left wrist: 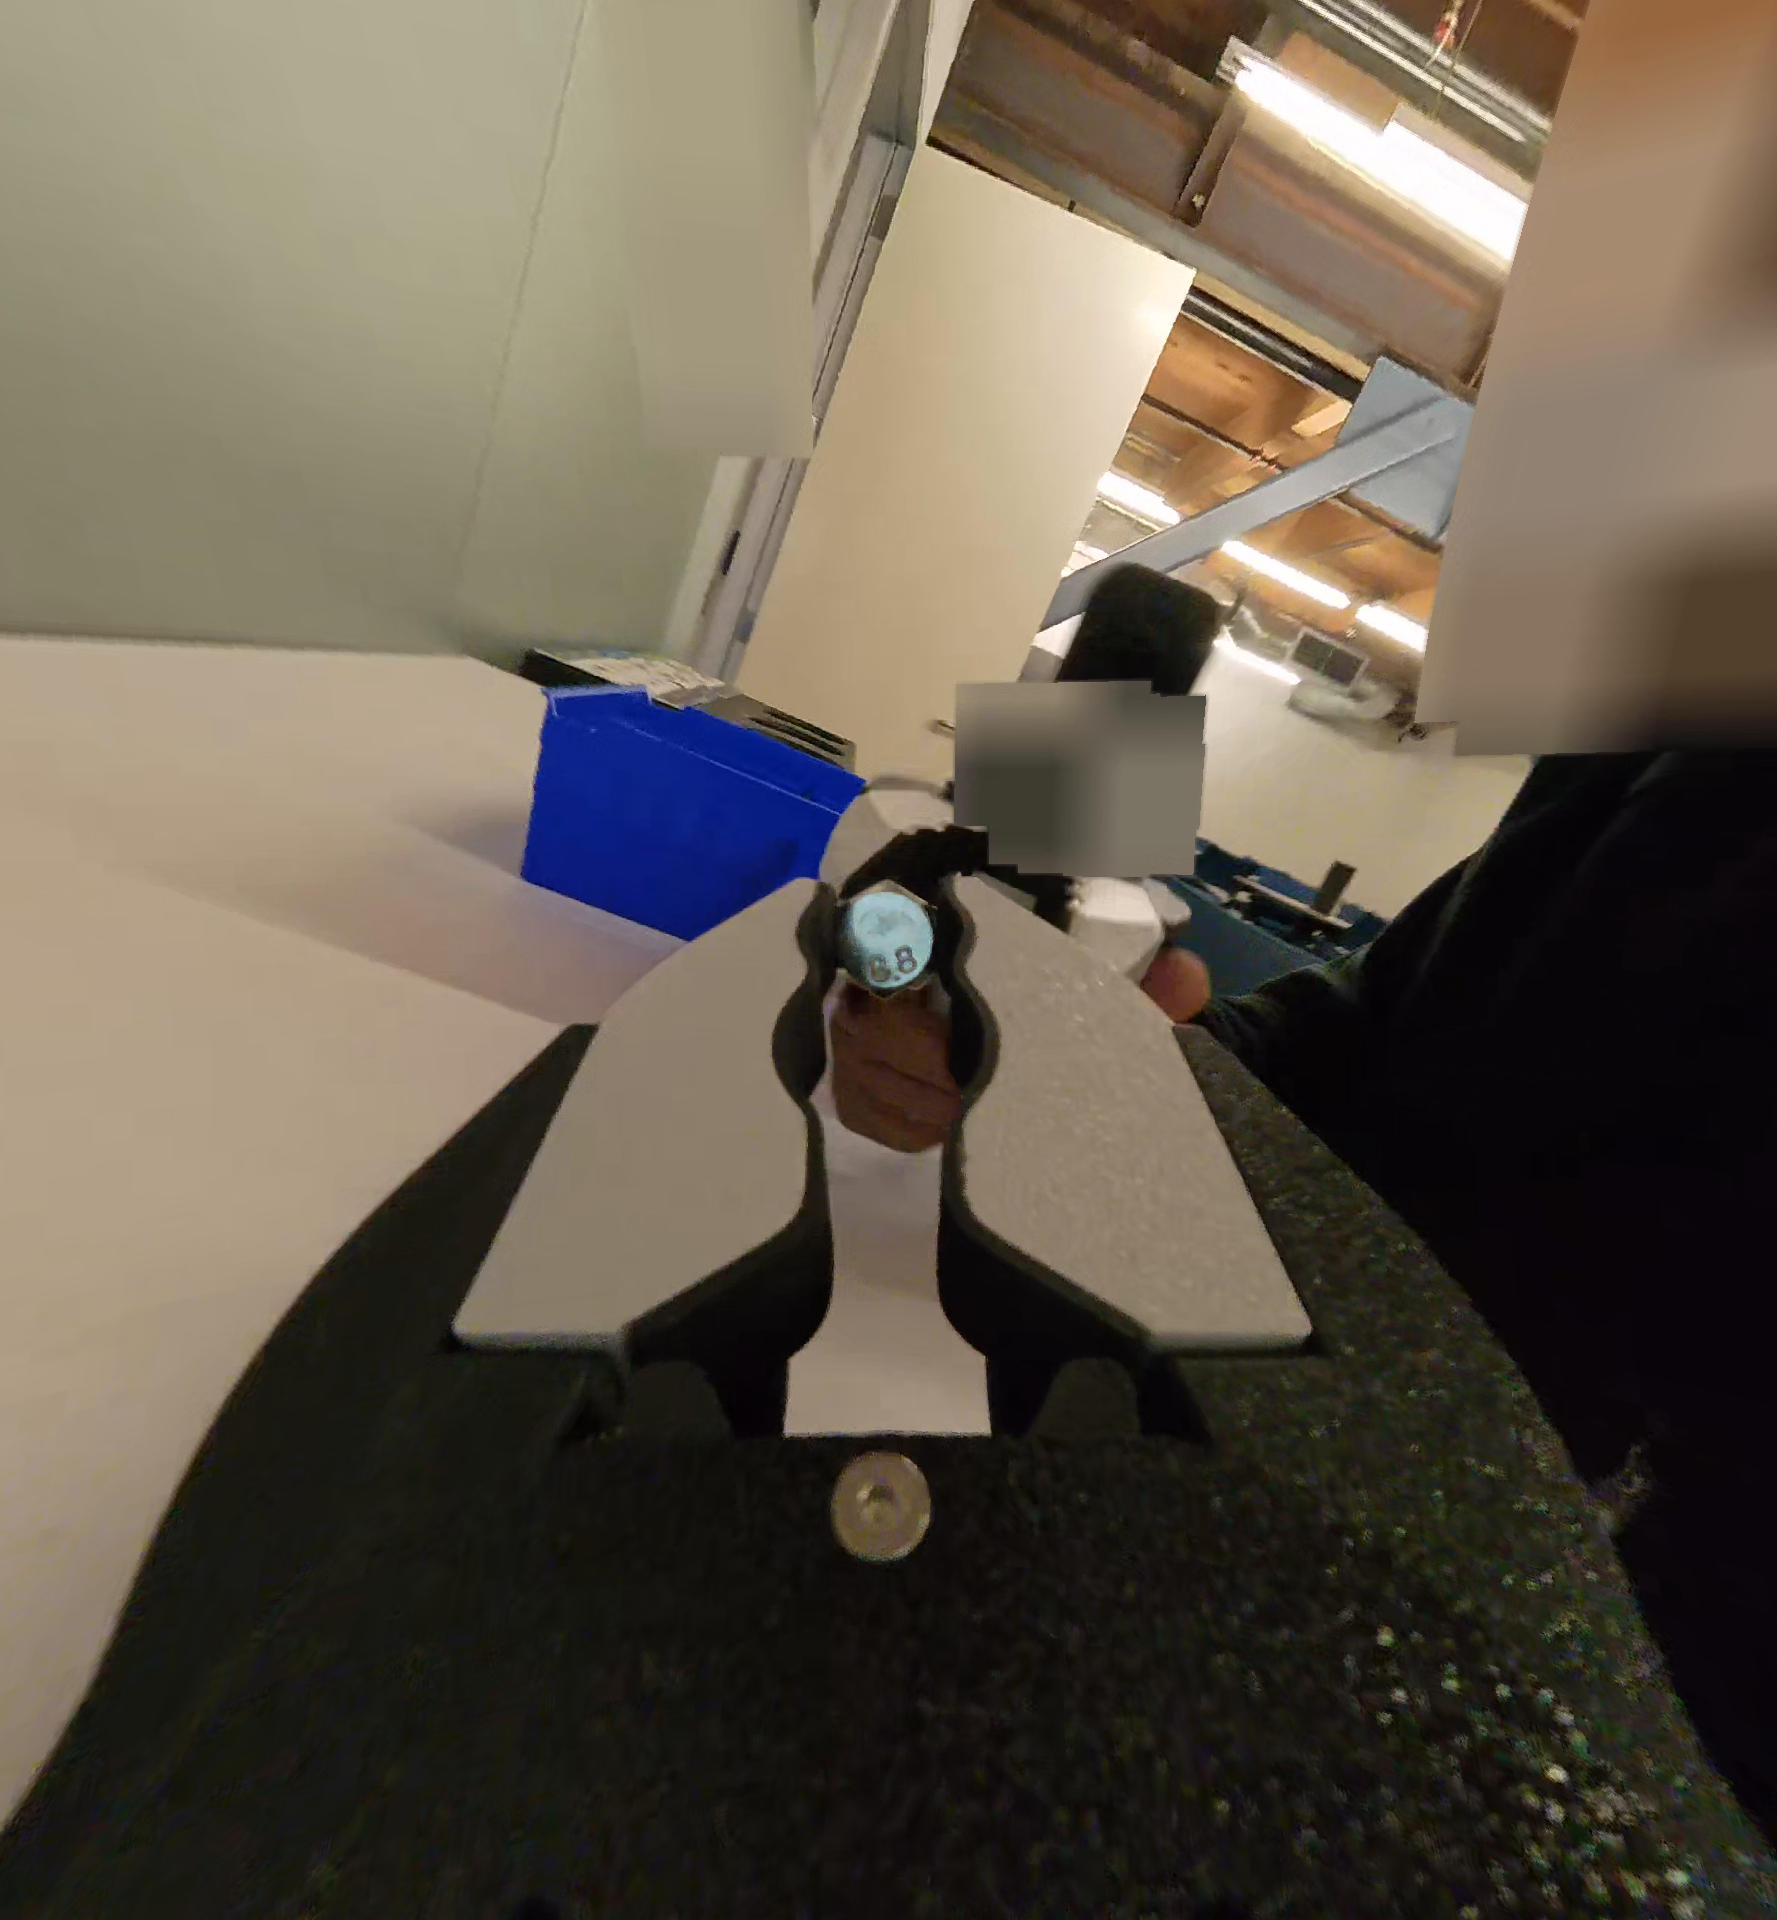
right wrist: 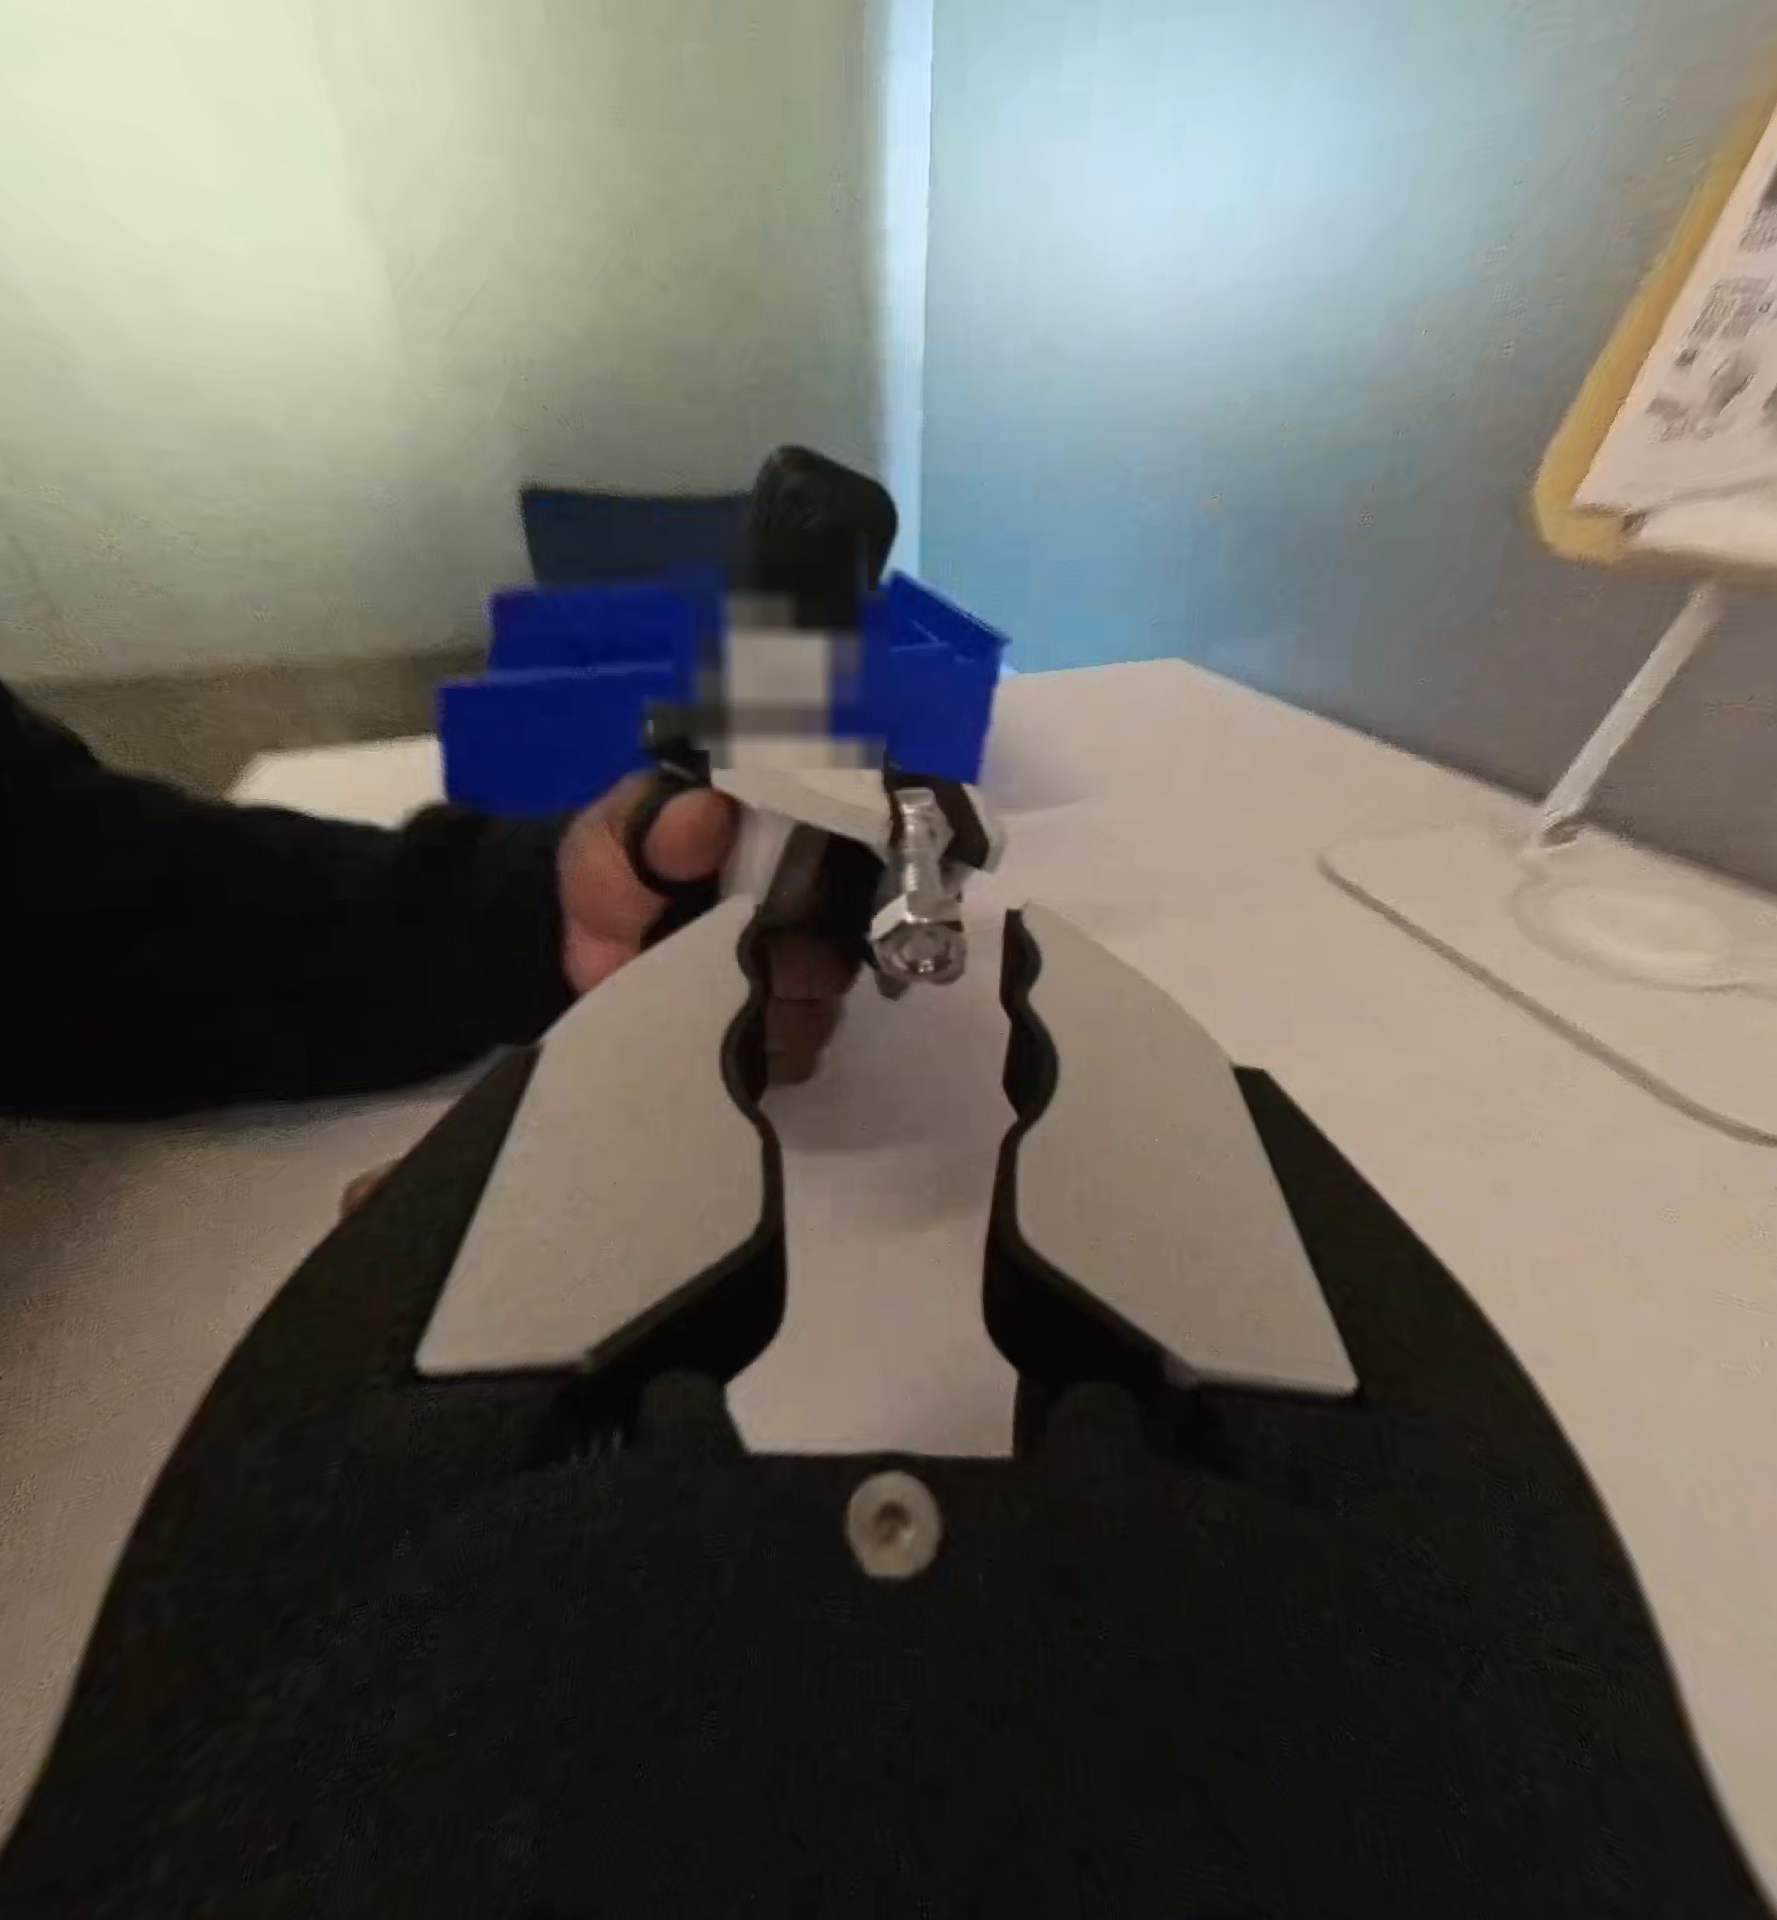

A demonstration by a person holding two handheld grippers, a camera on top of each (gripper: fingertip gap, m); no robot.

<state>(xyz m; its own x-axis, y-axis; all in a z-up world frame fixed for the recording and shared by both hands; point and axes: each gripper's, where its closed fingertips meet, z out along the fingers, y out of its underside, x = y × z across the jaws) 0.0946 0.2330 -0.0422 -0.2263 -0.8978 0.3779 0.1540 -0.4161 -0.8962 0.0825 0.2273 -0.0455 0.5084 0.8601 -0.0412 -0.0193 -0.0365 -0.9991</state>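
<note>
Behind both jaws I see the white table [right wrist: 1279, 831] with blue bins [left wrist: 676, 821] on it, and no other parts lie near them. My left gripper [left wrist: 885, 951] holds a silver hex bolt [left wrist: 885, 948] by its head, pads pressing on both sides. My right gripper [right wrist: 879, 961] stands wide and bare; the nut [right wrist: 920, 951] on the bolt's end sits between its tips, untouched.
</note>
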